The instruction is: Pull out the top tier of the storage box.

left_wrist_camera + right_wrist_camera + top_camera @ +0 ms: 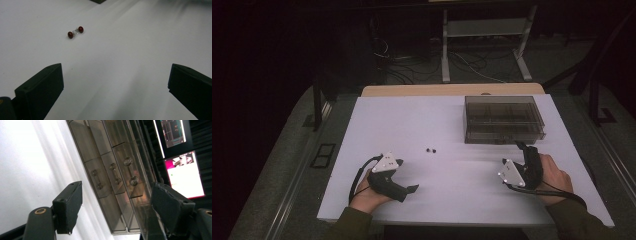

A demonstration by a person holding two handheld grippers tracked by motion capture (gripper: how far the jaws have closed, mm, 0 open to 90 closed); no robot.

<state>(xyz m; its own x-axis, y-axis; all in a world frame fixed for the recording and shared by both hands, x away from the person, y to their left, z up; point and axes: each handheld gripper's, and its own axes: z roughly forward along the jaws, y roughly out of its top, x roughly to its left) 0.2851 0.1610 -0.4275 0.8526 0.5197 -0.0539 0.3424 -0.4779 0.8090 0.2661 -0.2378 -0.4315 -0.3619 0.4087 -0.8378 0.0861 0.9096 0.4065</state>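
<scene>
High view: white table point(452, 125), a person's hands come in from the bottom edge. Left gripper point(411, 189) sits low near the front-left, held in the left hand point(368, 196), jaws pointing right, grey plate on top. Right gripper point(520, 146) is at front-right in the right hand point(556, 175), jaws pointing away toward the smoked clear drawer box point(503, 119), tip just short of the box's front face. Small pair of dark beads point(431, 150) lies on bare table between the two grippers, well apart from both, closer to the left one. Floor behind the table has cables and a metal stand.

Left gripper view: jaws wide apart, nothing between them. Beads point(75, 32) are ahead and left of centre: two dark red balls joined by a small clear piece, flat on the table.

Right gripper view: cam rolled, box point(112, 170) runs diagonally. Jaws spread, nothing gripped. Drawer fronts w/ three clear bar handles point(131, 171) sit just ahead, between the jaws. Lit screens point(183, 173) in the dark bg at right.
</scene>
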